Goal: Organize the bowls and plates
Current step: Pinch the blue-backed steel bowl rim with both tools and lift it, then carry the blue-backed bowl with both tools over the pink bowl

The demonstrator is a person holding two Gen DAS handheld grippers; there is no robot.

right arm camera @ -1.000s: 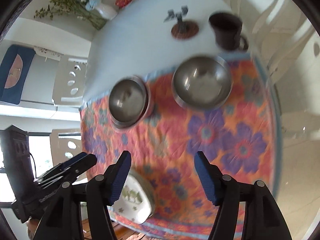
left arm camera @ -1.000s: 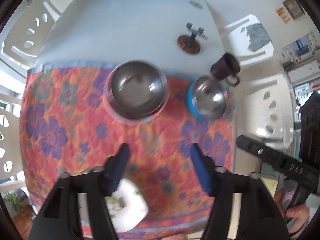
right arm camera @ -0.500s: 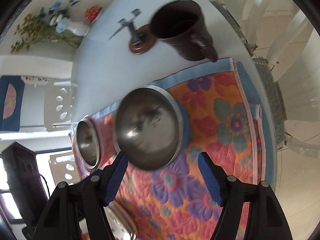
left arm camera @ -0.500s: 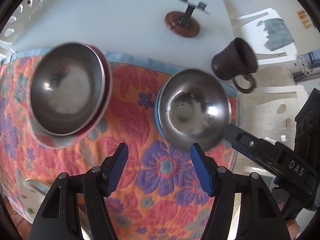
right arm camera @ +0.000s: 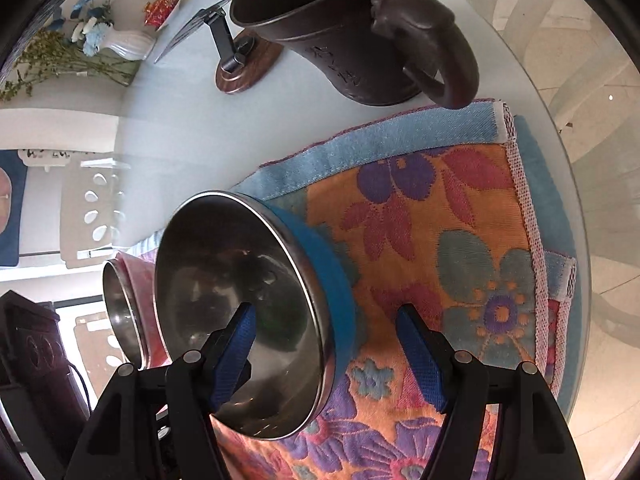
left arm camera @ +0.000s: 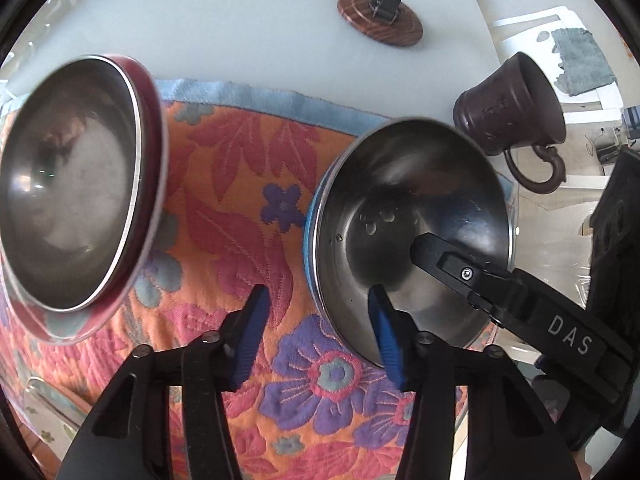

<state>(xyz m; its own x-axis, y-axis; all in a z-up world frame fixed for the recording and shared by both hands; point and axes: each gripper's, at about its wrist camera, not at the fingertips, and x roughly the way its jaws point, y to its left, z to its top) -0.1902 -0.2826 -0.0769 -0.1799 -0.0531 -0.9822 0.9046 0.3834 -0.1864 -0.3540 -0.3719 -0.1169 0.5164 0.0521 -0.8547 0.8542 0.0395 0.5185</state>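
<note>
- Landmark: blue bowl (left arm camera: 408,220), steel inside and blue outside, standing on the floral cloth (left arm camera: 240,208) close to its far hem; every place below is given from it.
- Left gripper (left arm camera: 318,330): straddles the bowl's near-left rim, one finger inside and one outside over the cloth; jaws closing, narrow; pads not yet seen pressing on the wall.
- Right gripper (right arm camera: 326,350): straddles the opposite rim, one finger (right arm camera: 236,344) inside the bowl and the other outside over the cloth; jaws middling wide and closing, not gripping.
- Judgement: a two-sided hold on one rim suits a level lift; presumably the bowl is to be moved for stacking.
- Red bowl (left arm camera: 76,216): left of the blue bowl, apart from it, cloth showing between; a likely stacking partner.
- Mug (left arm camera: 512,116): just beyond the blue bowl's far-right side, off the cloth; little room there.
- Stand (left arm camera: 380,20): well beyond, on bare table (left arm camera: 240,32).
- Plate (left arm camera: 48,412): near-left, at the picture's rim, only partly seen.
- Table edge lies close on the right; clearest room is leftward and upward.
</note>
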